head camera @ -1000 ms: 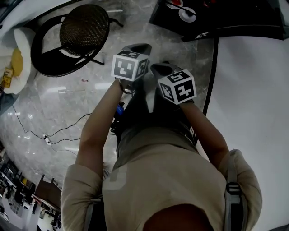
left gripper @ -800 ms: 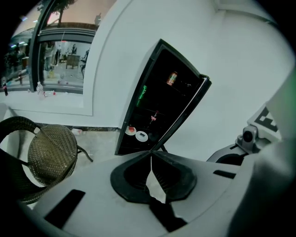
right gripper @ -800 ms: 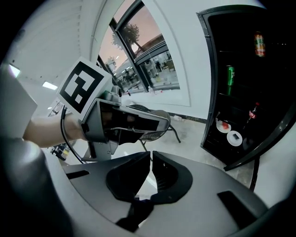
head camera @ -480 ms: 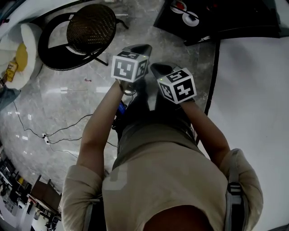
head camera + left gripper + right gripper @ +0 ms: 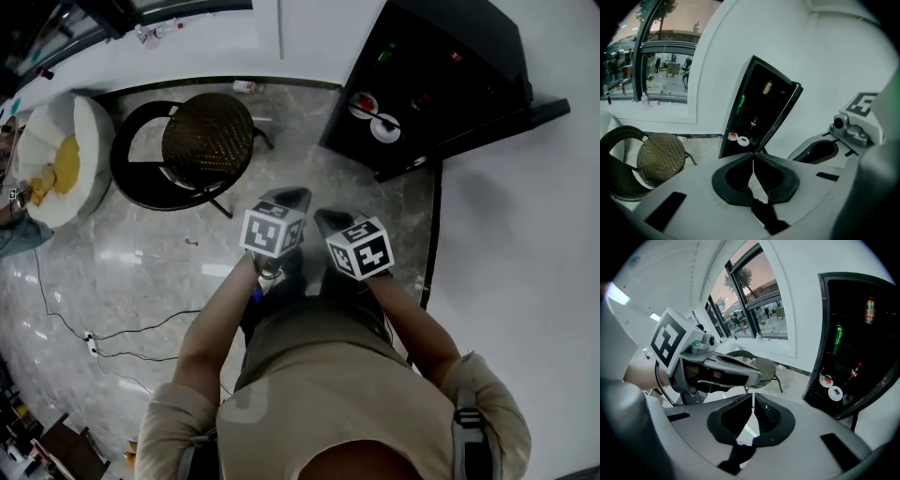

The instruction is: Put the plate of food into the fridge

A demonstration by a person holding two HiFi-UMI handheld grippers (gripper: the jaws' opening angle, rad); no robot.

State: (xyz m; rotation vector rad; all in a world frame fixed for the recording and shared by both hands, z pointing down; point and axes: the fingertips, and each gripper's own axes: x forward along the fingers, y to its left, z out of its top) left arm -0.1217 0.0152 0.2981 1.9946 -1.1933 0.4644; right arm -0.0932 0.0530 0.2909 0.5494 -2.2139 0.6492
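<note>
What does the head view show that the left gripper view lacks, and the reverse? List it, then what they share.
Head view only: the person's torso and a floor cable. Left gripper view only: the left tongs shut on nothing, and sky through the window. Both: the wicker chair, the open black fridge, and two plates inside.

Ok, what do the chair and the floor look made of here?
The chair: seat looks woven, wicker or rattan-like, by its fine mesh texture, on a thin dark frame, probably metal. The floor: polished stone or marble-look tile, grey veining and glossy reflections.
</note>
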